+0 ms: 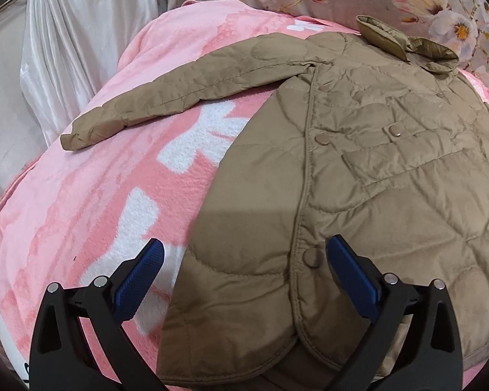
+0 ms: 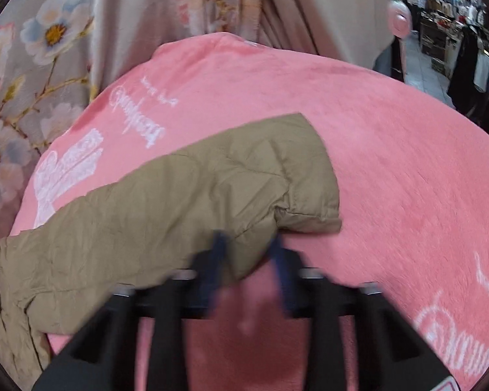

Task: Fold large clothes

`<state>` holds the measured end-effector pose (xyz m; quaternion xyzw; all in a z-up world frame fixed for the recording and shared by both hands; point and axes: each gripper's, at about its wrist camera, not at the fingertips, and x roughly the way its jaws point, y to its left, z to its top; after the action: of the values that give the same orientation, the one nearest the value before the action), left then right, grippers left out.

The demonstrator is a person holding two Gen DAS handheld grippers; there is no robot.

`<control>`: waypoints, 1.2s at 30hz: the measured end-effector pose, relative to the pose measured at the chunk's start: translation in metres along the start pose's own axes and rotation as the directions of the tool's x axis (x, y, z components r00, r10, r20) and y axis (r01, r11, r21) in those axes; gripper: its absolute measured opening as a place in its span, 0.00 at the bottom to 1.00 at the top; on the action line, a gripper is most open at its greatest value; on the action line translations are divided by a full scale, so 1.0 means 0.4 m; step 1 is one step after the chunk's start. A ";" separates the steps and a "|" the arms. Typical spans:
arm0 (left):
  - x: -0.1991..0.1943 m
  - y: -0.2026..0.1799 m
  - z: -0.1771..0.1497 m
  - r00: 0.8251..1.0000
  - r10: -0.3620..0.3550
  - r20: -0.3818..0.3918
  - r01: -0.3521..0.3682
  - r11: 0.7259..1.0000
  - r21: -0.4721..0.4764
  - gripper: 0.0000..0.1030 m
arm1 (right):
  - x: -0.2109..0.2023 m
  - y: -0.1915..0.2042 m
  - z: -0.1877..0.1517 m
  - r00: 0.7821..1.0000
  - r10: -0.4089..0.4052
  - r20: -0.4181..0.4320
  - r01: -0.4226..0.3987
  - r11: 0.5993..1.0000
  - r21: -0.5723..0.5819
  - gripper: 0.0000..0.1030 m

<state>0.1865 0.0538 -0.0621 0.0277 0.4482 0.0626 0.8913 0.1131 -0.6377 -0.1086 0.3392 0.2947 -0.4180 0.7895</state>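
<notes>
I find the tan quilted jacket (image 1: 358, 169) flat on the pink blanket (image 1: 81, 202), my right gripper (image 2: 249, 251) closing round its right sleeve (image 2: 179, 202), which runs leftward, my left gripper (image 1: 244, 254) spread above the hem.

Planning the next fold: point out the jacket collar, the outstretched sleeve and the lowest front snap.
jacket collar (image 1: 410, 44), left wrist view, raised flap.
outstretched sleeve (image 1: 179, 97), left wrist view, mid-length.
lowest front snap (image 1: 313, 258), left wrist view, button face.
</notes>
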 end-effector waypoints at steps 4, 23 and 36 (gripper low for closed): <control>-0.036 -0.019 0.029 0.999 -0.023 0.037 0.022 1.000 0.011 0.95 | -0.133 0.183 0.026 0.984 0.145 0.100 -0.131 0.982 -0.138 0.06; 0.043 -0.288 0.273 0.988 0.061 0.139 -0.078 0.989 0.125 0.95 | -0.406 0.893 -0.470 0.771 0.564 -0.295 -0.603 0.498 -0.623 0.05; 0.100 -0.287 0.235 0.995 0.044 0.086 -0.055 0.991 0.122 0.95 | -0.335 0.937 -0.687 0.755 0.488 -0.438 -0.647 0.446 -0.619 0.07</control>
<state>0.2954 -0.0538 -0.0501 0.0969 0.4129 0.0555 0.9039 0.3215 -0.2036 -0.0635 0.1066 0.3817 0.0649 0.9158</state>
